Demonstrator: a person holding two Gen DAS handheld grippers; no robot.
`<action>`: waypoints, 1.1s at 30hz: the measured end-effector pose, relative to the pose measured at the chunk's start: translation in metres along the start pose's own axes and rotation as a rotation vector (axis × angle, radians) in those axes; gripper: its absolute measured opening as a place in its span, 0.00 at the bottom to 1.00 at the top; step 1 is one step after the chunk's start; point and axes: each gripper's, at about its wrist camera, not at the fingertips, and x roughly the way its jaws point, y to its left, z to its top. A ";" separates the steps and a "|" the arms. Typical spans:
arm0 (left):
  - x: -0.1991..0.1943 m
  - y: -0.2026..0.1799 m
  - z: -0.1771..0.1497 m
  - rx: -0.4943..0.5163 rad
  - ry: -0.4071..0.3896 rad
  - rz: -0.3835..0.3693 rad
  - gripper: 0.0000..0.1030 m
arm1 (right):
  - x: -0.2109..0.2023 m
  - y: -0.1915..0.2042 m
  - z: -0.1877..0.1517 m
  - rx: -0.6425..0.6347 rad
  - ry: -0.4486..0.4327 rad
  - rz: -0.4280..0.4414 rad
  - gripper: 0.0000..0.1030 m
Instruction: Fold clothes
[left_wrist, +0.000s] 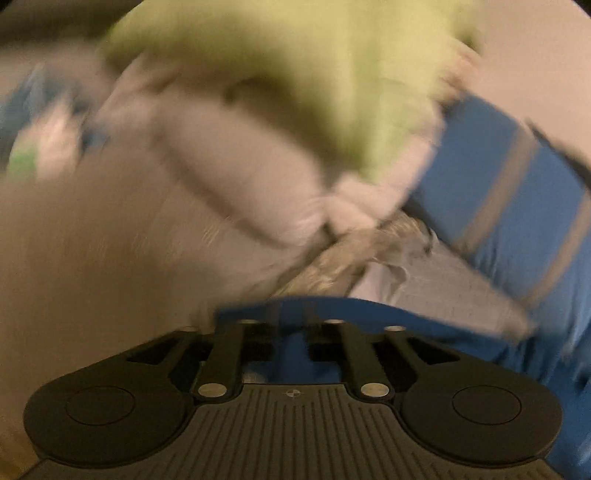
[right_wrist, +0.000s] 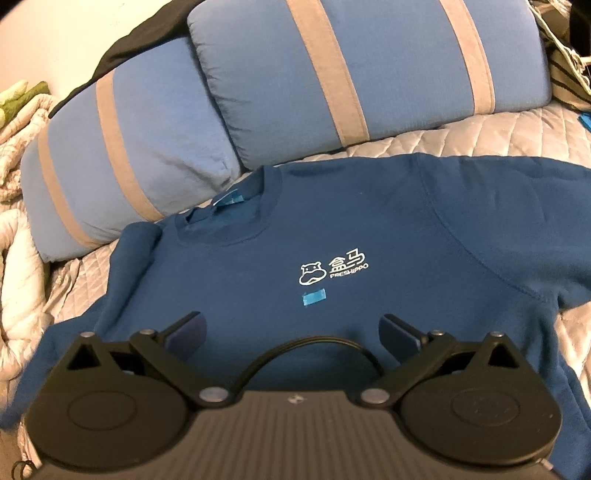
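A dark blue sweatshirt (right_wrist: 369, 236) with a white hippo logo (right_wrist: 332, 271) lies front-up and spread flat on a grey quilted bed cover (right_wrist: 498, 133). My right gripper (right_wrist: 293, 328) hovers over its lower chest, open wide, with nothing between the fingers (right_wrist: 188, 328). The left wrist view is heavily motion-blurred. In it my left gripper (left_wrist: 290, 332) sits at an edge of the blue sweatshirt (left_wrist: 388, 317). Its jaws stand a little apart, and blue cloth shows in the narrow gap without looking pinched.
Two blue pillows with grey stripes (right_wrist: 332, 81) lean behind the sweatshirt's collar; one blue pillow (left_wrist: 517, 206) shows at the right. A crumpled pale quilt (right_wrist: 18, 266) and a green plush (right_wrist: 14, 99) lie at the left. A blurred green shape (left_wrist: 295, 74) lies over pale bedding (left_wrist: 221, 158).
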 end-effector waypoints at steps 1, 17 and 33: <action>0.000 0.013 0.000 -0.078 -0.003 -0.008 0.44 | 0.000 0.000 0.000 0.001 -0.001 -0.001 1.00; 0.067 0.079 -0.026 -0.477 0.150 -0.035 0.53 | 0.003 -0.001 -0.001 0.006 0.009 -0.023 1.00; -0.002 0.008 0.107 -0.061 -0.235 -0.033 0.12 | 0.004 -0.001 -0.001 0.001 0.016 -0.035 1.00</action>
